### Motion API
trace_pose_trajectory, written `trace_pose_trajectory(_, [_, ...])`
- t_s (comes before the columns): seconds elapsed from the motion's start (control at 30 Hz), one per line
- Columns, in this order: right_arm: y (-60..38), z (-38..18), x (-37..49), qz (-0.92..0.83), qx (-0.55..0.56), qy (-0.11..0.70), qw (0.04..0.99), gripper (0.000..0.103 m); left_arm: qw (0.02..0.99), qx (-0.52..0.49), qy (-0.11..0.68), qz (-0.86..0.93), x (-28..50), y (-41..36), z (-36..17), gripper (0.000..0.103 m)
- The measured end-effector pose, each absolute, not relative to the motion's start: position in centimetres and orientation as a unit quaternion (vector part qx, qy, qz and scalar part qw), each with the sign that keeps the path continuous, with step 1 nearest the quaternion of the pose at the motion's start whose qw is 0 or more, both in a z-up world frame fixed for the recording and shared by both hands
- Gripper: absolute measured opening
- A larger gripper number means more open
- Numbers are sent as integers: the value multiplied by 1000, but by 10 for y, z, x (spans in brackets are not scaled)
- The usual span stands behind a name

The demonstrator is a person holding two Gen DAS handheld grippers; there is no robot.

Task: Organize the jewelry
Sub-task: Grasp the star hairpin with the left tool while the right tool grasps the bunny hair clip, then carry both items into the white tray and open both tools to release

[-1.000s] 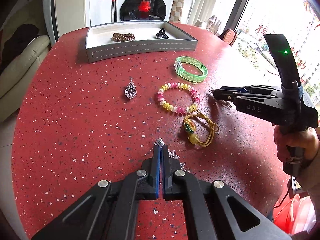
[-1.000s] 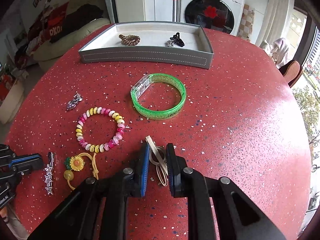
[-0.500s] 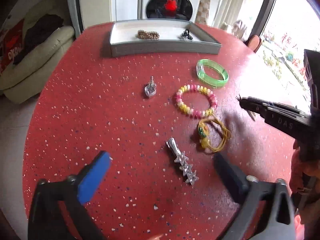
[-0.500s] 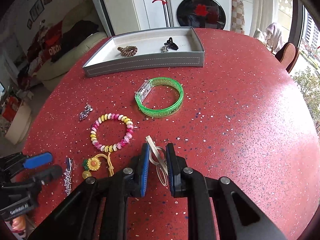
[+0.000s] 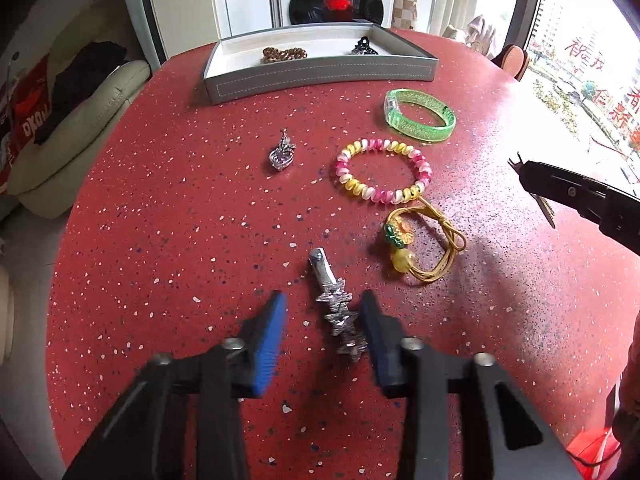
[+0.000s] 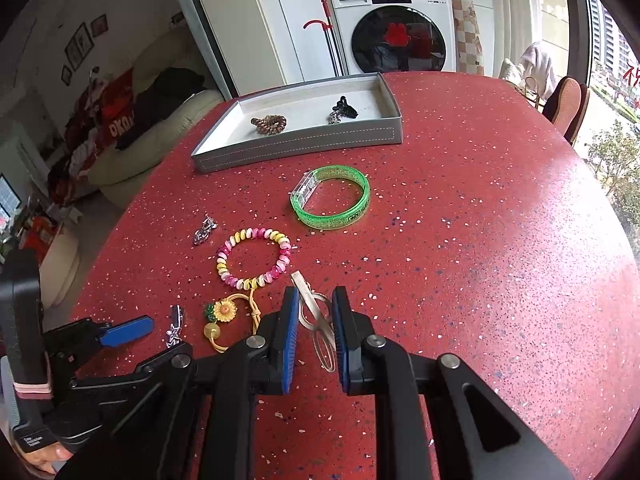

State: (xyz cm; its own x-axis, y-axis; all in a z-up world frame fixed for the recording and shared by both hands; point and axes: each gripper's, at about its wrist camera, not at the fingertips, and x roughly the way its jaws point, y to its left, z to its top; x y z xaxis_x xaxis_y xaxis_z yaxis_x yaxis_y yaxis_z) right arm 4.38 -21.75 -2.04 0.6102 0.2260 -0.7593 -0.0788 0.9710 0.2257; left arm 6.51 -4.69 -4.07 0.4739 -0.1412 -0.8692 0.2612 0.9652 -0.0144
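Note:
A silver star hair clip (image 5: 335, 304) lies on the red table between the jaws of my left gripper (image 5: 323, 298). They are closing; the right pad is at the clip and the blue left pad (image 5: 270, 332) stands apart from it. My right gripper (image 6: 315, 292) is shut on a clear hair clip (image 6: 316, 316) and holds it above the table, at the right edge of the left wrist view (image 5: 520, 166). The grey tray (image 5: 320, 76) at the far side holds a brown coil tie (image 5: 284, 54) and a black claw clip (image 5: 364, 46).
Loose on the table (image 5: 160, 220) are a silver pendant (image 5: 282, 152), a pink-and-yellow bead bracelet (image 5: 376, 194), a green bangle (image 5: 424, 132) and a yellow cord tie with a sunflower (image 5: 400, 234). A sofa stands off the left edge, a chair at far right.
My left jaws went from shut to wide open, then narrowed around the star clip. The right gripper rose and drifted right with the clear clip in it.

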Motion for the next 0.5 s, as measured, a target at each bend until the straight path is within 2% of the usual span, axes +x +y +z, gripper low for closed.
trace_pose_trajectory(0.03, [-218,-19,42,84,86,431,894,18,857,59,497,-124,64,-46,-41,34])
trace_pose_trajectory(0.27, [-221,-17,38,76,100,428,895,18,855,12,489,-176,65,-28,-38,34])
trace_pose_trajectory(0.5, [-224,-11,41,73,118,422,896,18,867,12,463,-183,75,-19,-19,34])
